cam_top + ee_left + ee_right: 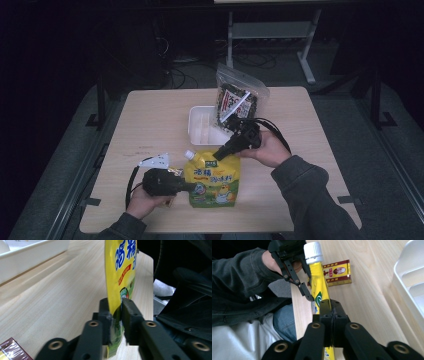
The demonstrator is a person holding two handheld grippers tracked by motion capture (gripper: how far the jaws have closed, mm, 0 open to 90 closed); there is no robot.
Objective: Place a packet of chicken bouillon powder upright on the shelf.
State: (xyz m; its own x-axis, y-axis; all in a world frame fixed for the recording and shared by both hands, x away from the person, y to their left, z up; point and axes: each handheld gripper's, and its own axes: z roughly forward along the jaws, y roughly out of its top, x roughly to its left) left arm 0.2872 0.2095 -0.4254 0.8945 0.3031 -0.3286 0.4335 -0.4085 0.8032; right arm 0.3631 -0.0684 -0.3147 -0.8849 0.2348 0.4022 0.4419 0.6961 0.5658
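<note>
We see both grippers, left (192,187) and right (218,154), clamping the yellow pouch (214,181) at lower centre on the pale wooden table (155,120); dark room behind.

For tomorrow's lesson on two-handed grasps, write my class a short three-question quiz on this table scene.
1. True or false: both grippers are shut on the yellow plastic spouted pouch.
2. Which gripper grips nearer the white screw cap? A) left gripper B) right gripper
3. What stands behind the white plastic compartment tray, at the table's far edge?

Key: 1 true; 2 B; 3 a clear zip bag of dark snacks.
</note>
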